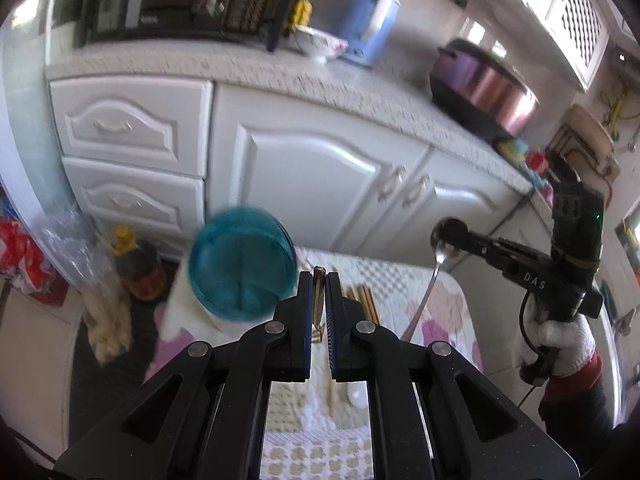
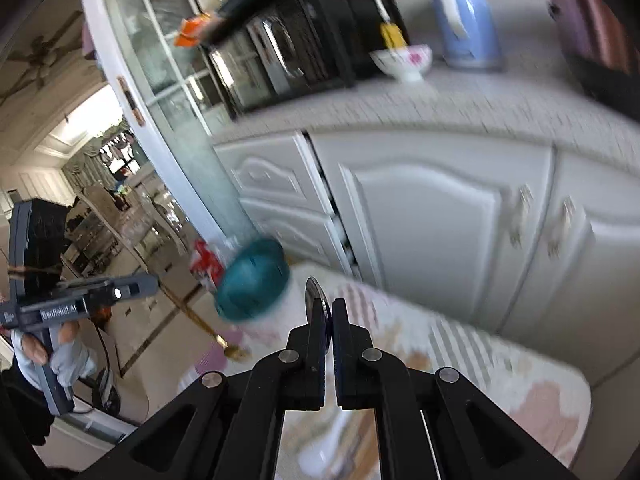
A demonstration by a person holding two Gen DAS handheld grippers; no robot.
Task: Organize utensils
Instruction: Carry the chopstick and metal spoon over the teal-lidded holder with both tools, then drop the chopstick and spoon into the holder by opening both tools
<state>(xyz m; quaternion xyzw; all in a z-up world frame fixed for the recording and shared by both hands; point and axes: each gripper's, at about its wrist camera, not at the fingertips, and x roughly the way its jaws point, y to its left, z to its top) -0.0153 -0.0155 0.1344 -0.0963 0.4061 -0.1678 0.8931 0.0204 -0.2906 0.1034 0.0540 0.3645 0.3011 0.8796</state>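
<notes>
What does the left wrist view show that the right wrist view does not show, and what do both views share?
Only the left wrist view shows the chopsticks lying on the cloth, a dark bottle with a yellow cap on the floor, and the right gripper shut on a silver spoon. Only the right wrist view shows the glass door, the room beyond it, and the left gripper holding a gold utensil. Both share the teal-lidded container, the blue kettle, the floral bowl and the white cabinets.
</notes>
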